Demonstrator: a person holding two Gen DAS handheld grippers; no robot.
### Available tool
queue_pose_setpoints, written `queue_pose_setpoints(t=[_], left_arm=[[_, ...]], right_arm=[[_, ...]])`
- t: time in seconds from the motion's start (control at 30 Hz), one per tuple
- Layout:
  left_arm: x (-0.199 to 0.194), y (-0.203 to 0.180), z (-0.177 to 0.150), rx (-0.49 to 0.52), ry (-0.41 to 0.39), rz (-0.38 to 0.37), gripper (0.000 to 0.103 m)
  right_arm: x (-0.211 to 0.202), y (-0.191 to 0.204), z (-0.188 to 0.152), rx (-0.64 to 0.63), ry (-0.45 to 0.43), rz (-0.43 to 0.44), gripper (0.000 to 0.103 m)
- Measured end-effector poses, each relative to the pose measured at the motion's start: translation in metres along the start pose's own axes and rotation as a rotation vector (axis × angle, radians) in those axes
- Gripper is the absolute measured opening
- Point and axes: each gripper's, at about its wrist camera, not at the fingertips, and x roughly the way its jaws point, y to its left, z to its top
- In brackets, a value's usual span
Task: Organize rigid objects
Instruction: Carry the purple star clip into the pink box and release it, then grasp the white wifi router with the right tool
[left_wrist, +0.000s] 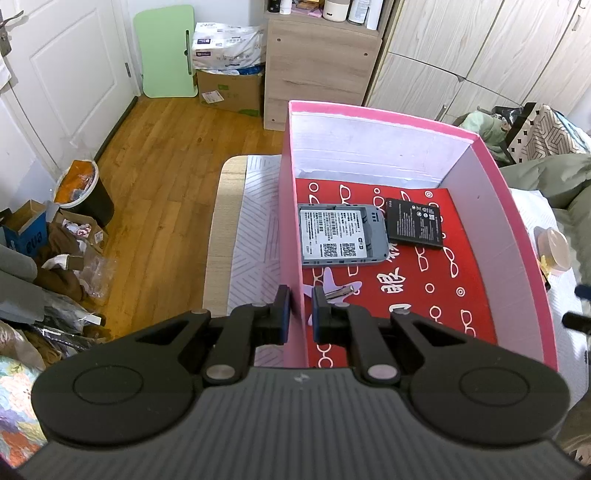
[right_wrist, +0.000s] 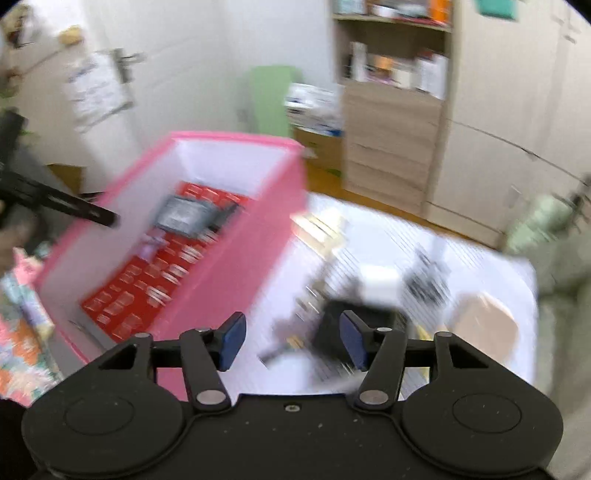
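A pink box (left_wrist: 517, 236) with a red patterned floor stands on the white table. In it lie a grey device (left_wrist: 340, 236), a black battery (left_wrist: 413, 223) and a small metal piece (left_wrist: 341, 292). My left gripper (left_wrist: 300, 314) is shut on the box's left wall (left_wrist: 290, 236), one finger on each side. The right wrist view is blurred by motion. My right gripper (right_wrist: 291, 339) is open and empty above the table, to the right of the pink box (right_wrist: 236, 266). Below it lie a black object (right_wrist: 365, 317), a white block (right_wrist: 380, 284) and a tan round object (right_wrist: 484, 321).
The white patterned table cover (left_wrist: 255, 236) shows left of the box. Beyond lie wood floor, a bin (left_wrist: 86, 192), clutter, a wooden cabinet (left_wrist: 317, 70) and wardrobes. A tan round object (left_wrist: 554, 247) and bedding lie right of the box.
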Motion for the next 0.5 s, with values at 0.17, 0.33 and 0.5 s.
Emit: queue_pose_setpoints(t=[0.17,0.33,0.5], left_arm=[[0.0,-0.001,0.0,-0.004,0.003,-0.002,0.01],[0.001,-0.001,0.0,-0.003,0.005,-0.004,0.01],[0.001,0.0,0.0,-0.007,0.004,-0.007,0.01]], right_arm=[[0.008,-0.013,-0.042,0.14,-0.009,-0.131,0.074],[0.033,-0.014,-0.068,0.267,-0.006,-0.197,0.079],[0.044,-0.004,-0.076,0.28,-0.035,-0.272,0.087]])
